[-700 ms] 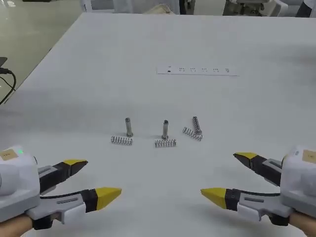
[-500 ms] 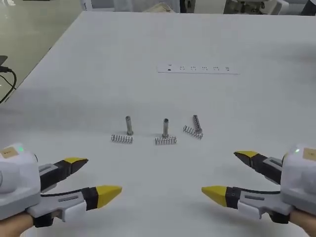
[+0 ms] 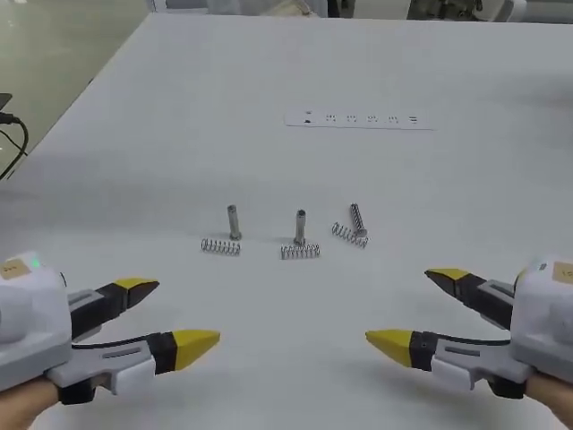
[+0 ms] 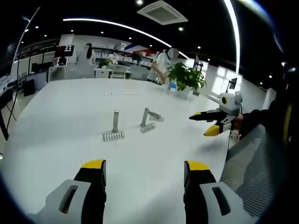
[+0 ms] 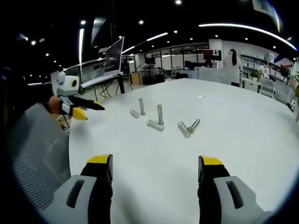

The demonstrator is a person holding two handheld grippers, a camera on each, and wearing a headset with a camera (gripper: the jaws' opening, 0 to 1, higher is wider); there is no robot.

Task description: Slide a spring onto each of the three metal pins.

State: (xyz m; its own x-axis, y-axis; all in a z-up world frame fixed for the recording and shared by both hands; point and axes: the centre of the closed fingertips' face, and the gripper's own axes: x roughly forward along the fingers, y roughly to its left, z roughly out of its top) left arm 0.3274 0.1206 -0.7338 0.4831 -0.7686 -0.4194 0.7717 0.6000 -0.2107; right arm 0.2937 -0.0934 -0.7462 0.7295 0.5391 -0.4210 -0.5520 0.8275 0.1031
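Left claw (image 3: 179, 313): released, its yellow-tipped jaws spread wide with nothing between them; it hovers at the near left of the surface (image 3: 269, 152), pointing inward
Right claw (image 3: 404, 306): released too, jaws wide apart and bare; it hovers at the near right, pointing inward, facing the other claw
Gap between claws: well apart, with bare white surface between them; both sit nearer the person than the pins and springs
Left pin (image 3: 233, 222): stands upright on its base, no spring on it
Left spring (image 3: 220, 246): lies flat just in front of the left pin, on the near side, close to its base
Middle pin (image 3: 300, 227): upright, bare
Middle spring (image 3: 300, 253): lies flat crosswise just in front of the middle pin's base
Right pin (image 3: 355, 219): not upright; the right gripper view shows it tipped over on the surface
Right spring (image 3: 346, 236): lies at a slant beside the right pin, one end meeting the pin's lower end
Row: the three pins run left to right across the middle of the surface, near one another, each paired with its own spring
White strip (image 3: 360, 120): long and flat with small dark marks, lying farther back, well apart from the pins
Cable (image 3: 13, 134): dark, on the floor past the surface's left edge
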